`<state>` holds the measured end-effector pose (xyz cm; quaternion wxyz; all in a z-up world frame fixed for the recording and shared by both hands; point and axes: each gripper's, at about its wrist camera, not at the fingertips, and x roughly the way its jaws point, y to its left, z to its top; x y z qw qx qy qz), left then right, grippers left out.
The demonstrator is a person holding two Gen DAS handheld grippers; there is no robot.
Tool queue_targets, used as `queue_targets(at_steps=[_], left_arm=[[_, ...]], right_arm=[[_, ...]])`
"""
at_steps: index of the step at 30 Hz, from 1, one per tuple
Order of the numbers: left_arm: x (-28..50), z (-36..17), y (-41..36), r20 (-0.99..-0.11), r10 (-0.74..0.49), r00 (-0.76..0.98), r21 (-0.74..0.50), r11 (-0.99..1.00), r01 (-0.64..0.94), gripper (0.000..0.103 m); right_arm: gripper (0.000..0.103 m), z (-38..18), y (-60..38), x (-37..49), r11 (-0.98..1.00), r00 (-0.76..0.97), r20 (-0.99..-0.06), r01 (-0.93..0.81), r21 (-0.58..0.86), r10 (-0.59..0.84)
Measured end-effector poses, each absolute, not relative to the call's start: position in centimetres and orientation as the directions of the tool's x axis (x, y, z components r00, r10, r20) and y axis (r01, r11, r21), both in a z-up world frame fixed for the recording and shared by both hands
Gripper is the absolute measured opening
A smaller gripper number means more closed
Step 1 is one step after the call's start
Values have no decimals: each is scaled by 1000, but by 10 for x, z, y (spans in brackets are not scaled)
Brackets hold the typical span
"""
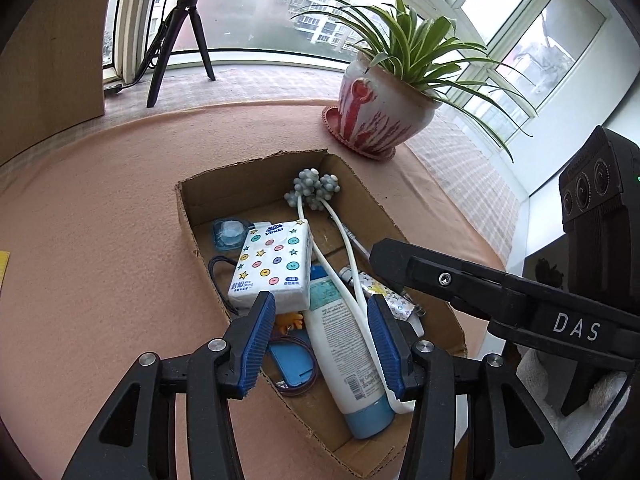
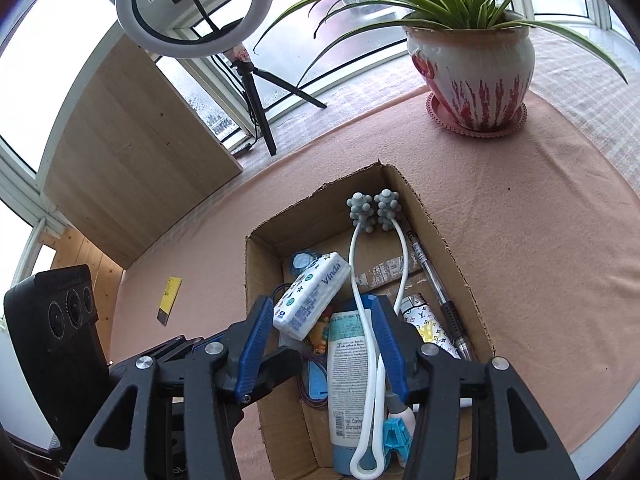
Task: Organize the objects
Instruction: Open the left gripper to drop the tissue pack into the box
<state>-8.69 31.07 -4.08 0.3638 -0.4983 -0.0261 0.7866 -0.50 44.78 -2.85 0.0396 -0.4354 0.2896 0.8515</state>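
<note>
An open cardboard box [image 1: 192, 216] [image 2: 440, 224] lies on the pink tablecloth. In it are a Vinda tissue pack [image 1: 274, 266] [image 2: 310, 296], a white lotion tube with a blue cap [image 1: 348, 356] [image 2: 348, 376], a white neck massager with grey knobbed balls [image 1: 316, 186] [image 2: 372, 210], a pen [image 2: 436, 284], a patterned pouch [image 2: 428, 326], a blue card holder [image 1: 292, 364] and a small clear blue case [image 1: 229, 233]. My left gripper [image 1: 322, 312] is open and empty above the box. My right gripper [image 2: 320, 316] is open and empty above the box too.
A potted spider plant [image 1: 384, 100] [image 2: 476, 72] stands on a saucer beyond the box. A ring light on a tripod [image 2: 196, 8] stands on the windowsill. A wooden panel [image 2: 136, 152] is at the left. A yellow strip [image 2: 169, 294] lies on the cloth.
</note>
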Motion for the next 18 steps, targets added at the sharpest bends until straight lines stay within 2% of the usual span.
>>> queue_targets(at_steps=[11,18], left_arm=[[-88,-37,233,-778,543,-316,-386,-811,-440,58],[-101,-50,164,-808,479,-342,-375,-867,-329,58]], right_arm=[[48,-18,413,0,-833,-631,-743,-273,481,-223],[48,-23,377,-5,-842,-605,-753,-240,483,-259]])
